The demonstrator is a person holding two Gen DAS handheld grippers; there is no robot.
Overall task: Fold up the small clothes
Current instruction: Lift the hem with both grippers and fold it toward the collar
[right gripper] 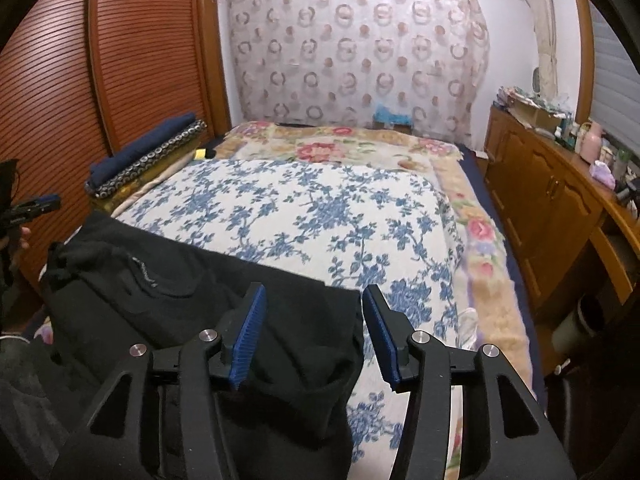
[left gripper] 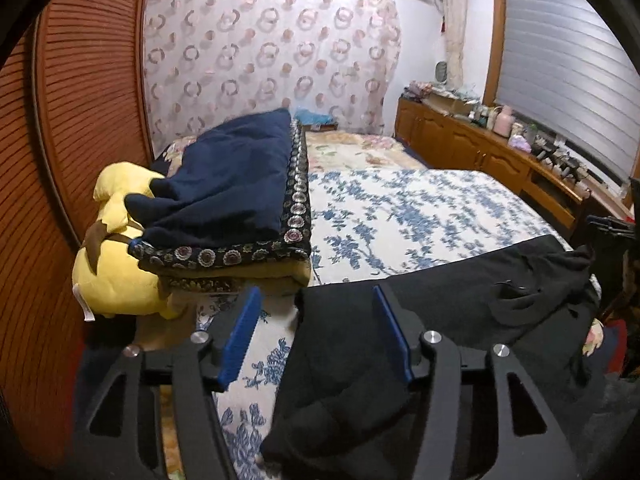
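Observation:
A black garment lies spread across the near edge of the bed, on the blue-flowered white cover. My left gripper is open, its blue pads standing over the garment's left end, one pad on each side of its edge. In the right wrist view the garment stretches from the left to the middle. My right gripper is open over the garment's right end, and the cloth's right edge lies between the pads. The left gripper shows at the far left edge of that view.
A folded navy quilt with a flowered border lies on a yellow plush toy at the left of the bed, against a slatted wooden wardrobe. A wooden cabinet with bottles stands along the right wall. A patterned curtain hangs behind.

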